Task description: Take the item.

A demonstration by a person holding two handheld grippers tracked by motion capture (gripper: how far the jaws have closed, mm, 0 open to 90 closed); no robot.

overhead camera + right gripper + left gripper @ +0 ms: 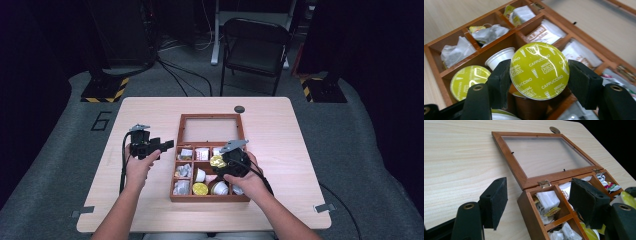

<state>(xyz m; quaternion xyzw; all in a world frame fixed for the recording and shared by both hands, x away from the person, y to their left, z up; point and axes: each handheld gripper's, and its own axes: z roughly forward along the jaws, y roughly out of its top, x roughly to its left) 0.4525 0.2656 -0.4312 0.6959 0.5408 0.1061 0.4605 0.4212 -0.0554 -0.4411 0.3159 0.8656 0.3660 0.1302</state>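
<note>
Right gripper (539, 72) pinched a yellow-green cappuccino capsule (539, 70) by its rim, jaws pressed to either side, held above the middle compartments of the wooden box (179, 175). Left gripper (539, 203) had its jaws spread wide with nothing between them, hovering at the box's left edge. The box's glass lid (544, 155) lay flat open on the table (145, 112). Tea bags (456, 50) and another capsule (467, 80) sat in the compartments.
</note>
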